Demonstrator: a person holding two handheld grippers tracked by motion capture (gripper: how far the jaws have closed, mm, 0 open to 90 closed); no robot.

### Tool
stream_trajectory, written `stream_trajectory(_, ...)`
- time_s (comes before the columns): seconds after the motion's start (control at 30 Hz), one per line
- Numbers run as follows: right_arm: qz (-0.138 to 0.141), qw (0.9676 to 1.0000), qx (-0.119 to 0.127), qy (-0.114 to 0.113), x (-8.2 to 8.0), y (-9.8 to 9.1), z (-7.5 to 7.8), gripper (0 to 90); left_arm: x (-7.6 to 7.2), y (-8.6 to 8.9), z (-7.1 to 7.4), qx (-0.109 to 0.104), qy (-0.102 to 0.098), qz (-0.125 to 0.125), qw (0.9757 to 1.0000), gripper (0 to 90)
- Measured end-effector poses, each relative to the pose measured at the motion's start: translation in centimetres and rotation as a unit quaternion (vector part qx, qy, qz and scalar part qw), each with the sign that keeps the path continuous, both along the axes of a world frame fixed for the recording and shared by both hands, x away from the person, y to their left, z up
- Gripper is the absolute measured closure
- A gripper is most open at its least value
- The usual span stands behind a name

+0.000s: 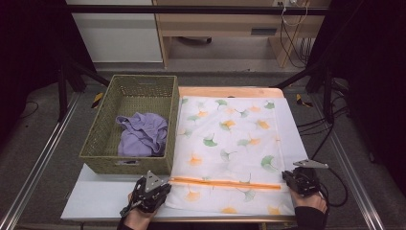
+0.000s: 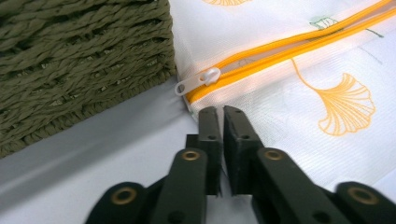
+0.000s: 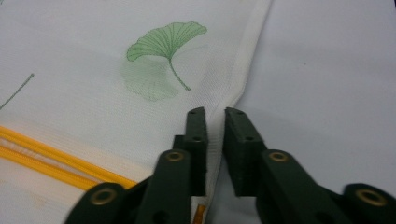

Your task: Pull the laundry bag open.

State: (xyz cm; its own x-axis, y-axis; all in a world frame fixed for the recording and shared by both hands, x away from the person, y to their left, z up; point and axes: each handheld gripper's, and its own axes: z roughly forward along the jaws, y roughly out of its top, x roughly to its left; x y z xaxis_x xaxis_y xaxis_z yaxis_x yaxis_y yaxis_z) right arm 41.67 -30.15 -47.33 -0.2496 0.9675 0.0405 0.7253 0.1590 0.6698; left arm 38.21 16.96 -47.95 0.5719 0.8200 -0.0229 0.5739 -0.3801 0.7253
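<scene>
While both hands rest at the near edge of the table (image 1: 95, 201), we see a white mesh laundry bag (image 1: 234, 143) w/ ginkgo-leaf print lying flat across it, just right of a woven basket (image 1: 103, 129) and touching its side. A purple garment (image 1: 142, 135) sits crumpled inside the basket. The bag's orange zipper (image 1: 225, 183) runs left-right near the front edge; its white pull tab (image 2: 198, 80) sits at the left end, next to the basket corner. Our left gripper (image 2: 218, 112) has its jaws brought together at the bag's near-left corner; whether they pinch fabric we can't tell. Our right gripper (image 3: 215, 114) is closed too, its jaws straddling the bag's right hem (image 3: 243, 70), approx. level w/ the zipper end.
</scene>
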Motion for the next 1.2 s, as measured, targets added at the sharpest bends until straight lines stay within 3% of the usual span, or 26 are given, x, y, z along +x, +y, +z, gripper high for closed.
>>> stream_trajectory(0.4, 0.008, 0.9997, -0.011, -0.019, 1.3, -0.3, -0.1, 86.8, -0.4, -0.5, -0.1, 0.006, -0.02, -0.005, 0.9998, 86.9)
stream_trajectory(0.6, 0.005, 0.998, 0.023, -0.058, 0.6, -0.4, 0.8, 68.0, -0.4, -0.1, 0.6, -0.019, -0.036, -0.001, 0.9992, 70.3)
stream_trajectory(0.77, 0.019, 0.9952, 0.039, -0.088, 0.2, 0.0, 1.7, 57.3, -0.3, -0.2, 1.0, -0.041, -0.034, -0.003, 0.9986, 53.0)
stream_trajectory(0.87, 0.035, 0.9923, 0.06, -0.102, 0.0, 1.0, 2.4, 51.8, -0.4, -0.9, 1.1, -0.038, -0.038, -0.018, 0.9984, 47.7)
stream_trajectory(1.03, 0.053, 0.9889, 0.075, -0.117, -0.2, 1.9, 3.1, 46.7, -0.5, -1.5, 1.3, -0.037, -0.042, -0.033, 0.9979, 42.6)
stream_trajectory(1.2, 0.07, 0.9851, 0.092, -0.128, -0.2, 3.0, 3.7, 39.4, -0.4, -2.2, 1.8, -0.049, -0.048, -0.041, 0.9968, 38.2)
